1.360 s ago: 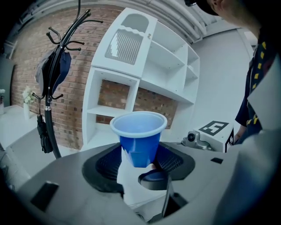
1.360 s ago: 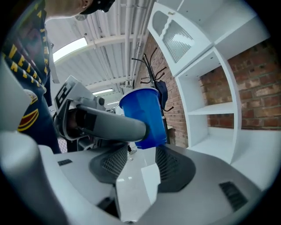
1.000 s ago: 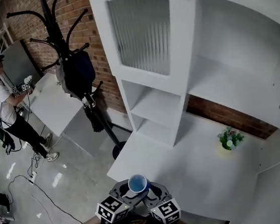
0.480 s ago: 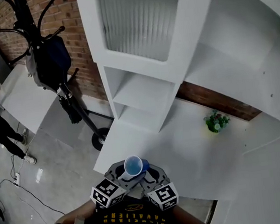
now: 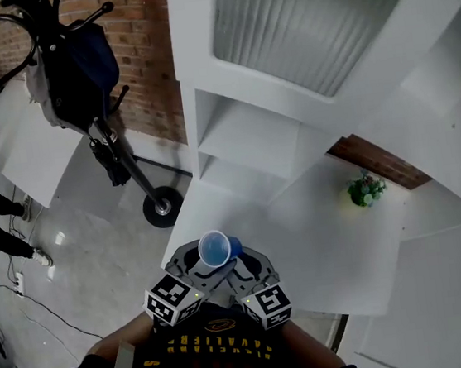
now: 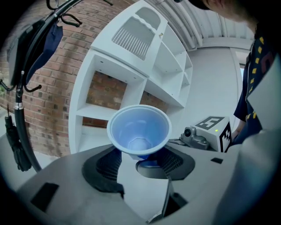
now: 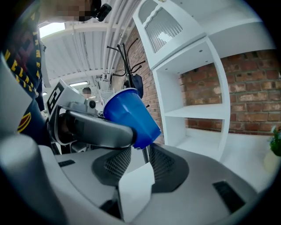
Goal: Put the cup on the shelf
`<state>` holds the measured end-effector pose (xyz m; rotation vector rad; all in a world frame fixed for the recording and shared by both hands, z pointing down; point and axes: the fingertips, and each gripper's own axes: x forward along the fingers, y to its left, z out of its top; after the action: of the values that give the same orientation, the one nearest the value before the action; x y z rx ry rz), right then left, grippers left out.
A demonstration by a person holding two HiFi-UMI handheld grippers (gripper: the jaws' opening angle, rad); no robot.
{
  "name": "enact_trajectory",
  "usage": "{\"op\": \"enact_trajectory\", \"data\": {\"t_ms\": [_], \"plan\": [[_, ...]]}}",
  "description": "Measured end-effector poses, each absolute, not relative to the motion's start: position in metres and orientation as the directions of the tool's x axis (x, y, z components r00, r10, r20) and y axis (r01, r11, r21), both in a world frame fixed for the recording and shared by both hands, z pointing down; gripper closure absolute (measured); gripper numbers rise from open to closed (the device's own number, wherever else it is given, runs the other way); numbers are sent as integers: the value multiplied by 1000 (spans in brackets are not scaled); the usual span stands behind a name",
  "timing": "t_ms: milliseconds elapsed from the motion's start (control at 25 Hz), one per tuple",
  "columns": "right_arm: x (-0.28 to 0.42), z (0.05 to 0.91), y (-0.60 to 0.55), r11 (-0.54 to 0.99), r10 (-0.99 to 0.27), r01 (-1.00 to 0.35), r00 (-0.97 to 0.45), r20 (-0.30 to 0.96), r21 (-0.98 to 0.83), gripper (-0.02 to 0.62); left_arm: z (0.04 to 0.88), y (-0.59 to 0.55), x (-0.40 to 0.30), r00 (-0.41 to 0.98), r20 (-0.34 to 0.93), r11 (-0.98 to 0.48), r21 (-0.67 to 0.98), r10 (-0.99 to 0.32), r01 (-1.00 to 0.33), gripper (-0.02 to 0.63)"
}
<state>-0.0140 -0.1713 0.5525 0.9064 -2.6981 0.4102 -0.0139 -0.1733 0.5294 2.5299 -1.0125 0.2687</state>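
blue cup (image 5: 214, 248) mouth up | left gripper (image 6: 141, 159) clamped on cup body | right gripper (image 7: 145, 154) pinching cup base | 2 grippers near white table (image 5: 330, 246) edge

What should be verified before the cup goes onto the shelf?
1. Grip: the blue cup sits between the left gripper's jaws: ok.
2. Contents: the cup's inside shows nothing: ok.
3. Upright: in the right gripper view the cup leans against the level shelf boards: not ok.
4. Right gripper clear of the cup: its jaws sit close together just under the cup's base; contact: cannot tell.
5. Target: the white shelf unit's open compartments show nothing inside: ok.
6. Potted plant stands off to the side on the counter: ok.
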Motion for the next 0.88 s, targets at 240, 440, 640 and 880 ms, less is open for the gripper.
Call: {"op": "enact_trajectory", "data": {"t_ms": [240,440,640,880], "plan": [[-37,557,-188,718,-577,-663,-737,353,-211,462,532,-195,-49,707,314,-650,280,-633,-706,351],[-31,559,-195,680,-610,-702,-702,368,-212,462,530,-224,-73,669,327,-638,211,-668,-740,351],[-17,561,-202,672,-609,-703,-703,368,-231,462,520,-258,-86,597,325,-591,131,-733,-796,351],[9,561,-211,678,-599,-694,-713,364,-244,462,511,-290,-77,530,326,-542,60,-783,-838,351]]}}
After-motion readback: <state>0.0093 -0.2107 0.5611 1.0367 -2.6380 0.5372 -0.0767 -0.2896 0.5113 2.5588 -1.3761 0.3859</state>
